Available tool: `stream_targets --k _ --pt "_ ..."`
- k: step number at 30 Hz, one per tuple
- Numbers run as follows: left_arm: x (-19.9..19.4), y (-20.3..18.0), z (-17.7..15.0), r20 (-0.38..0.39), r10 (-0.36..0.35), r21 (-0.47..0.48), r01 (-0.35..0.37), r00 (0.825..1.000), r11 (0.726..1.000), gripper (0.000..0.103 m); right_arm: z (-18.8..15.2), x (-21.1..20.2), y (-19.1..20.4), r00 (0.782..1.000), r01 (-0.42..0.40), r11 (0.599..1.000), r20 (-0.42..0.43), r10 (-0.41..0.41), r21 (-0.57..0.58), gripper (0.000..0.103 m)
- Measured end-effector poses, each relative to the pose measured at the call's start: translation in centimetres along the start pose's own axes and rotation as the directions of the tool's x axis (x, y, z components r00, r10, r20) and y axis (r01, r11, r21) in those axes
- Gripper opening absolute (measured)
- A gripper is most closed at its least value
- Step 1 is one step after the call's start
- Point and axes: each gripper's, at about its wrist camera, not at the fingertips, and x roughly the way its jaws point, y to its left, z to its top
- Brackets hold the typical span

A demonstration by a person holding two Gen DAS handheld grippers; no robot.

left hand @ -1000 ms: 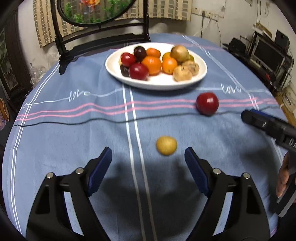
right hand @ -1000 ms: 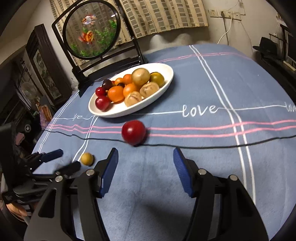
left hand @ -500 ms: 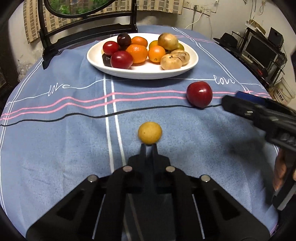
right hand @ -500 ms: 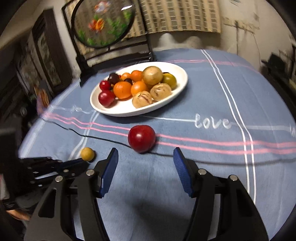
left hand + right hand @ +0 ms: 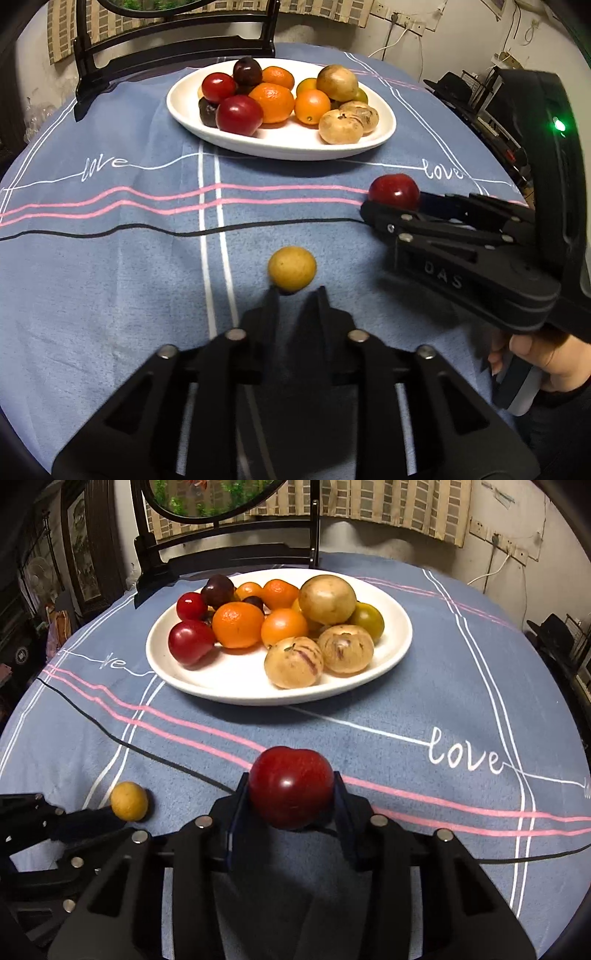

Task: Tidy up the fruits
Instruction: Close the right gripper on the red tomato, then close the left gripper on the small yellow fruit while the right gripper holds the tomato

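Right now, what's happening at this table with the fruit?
A person is gathering loose fruit toward the white oval plate, already piled with fruit. The right hand-held gripper has clamped the shiny red round fruit. The left hand-held gripper is shut just short of the small yellow round fruit, still lying on the blue tablecloth.
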Motion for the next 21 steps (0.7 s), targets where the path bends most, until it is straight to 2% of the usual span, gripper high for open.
stream_targets --k 2,4,6,8,10,18,21 --pt "0.1 -0.4 0.1 0.004 0.012 0.011 -0.012 1.000 1.000 0.044 -0.3 -0.6 -0.3 1.000 -0.024 1.000 0.005 0.024 0.008 0.042" --pt "0.4 -0.7 0.3 0.007 0.034 0.014 -0.034 0.999 0.999 0.046 -0.7 -1.1 -0.6 0.999 -0.036 0.999 0.012 0.036 0.013 0.042" --pt "0.5 -0.9 0.4 0.009 0.042 0.020 -0.042 0.999 0.999 0.045 -0.9 -1.5 -1.0 0.999 -0.051 0.998 0.020 0.050 0.027 0.042" --pt "0.7 -1.0 0.5 0.014 0.063 0.030 -0.064 0.998 0.998 0.032 -1.0 -1.7 -1.4 0.998 -0.062 0.997 0.022 0.061 0.037 0.042" --pt "0.7 -0.9 0.6 0.015 0.078 0.037 -0.079 0.997 0.996 0.027 -1.1 -1.9 -1.7 0.997 -0.071 0.996 0.024 0.070 0.048 0.042" --pt "-0.2 -0.5 -0.6 0.006 0.054 0.050 -0.054 0.999 0.997 0.030 -1.3 -2.4 -1.6 0.996 -0.086 0.995 0.032 0.085 0.045 0.042" --pt "-0.5 -0.7 -1.3 0.023 0.067 0.069 -0.068 0.997 0.995 0.030 -1.5 -2.4 -1.5 0.996 -0.086 0.996 0.030 0.085 0.039 0.042"
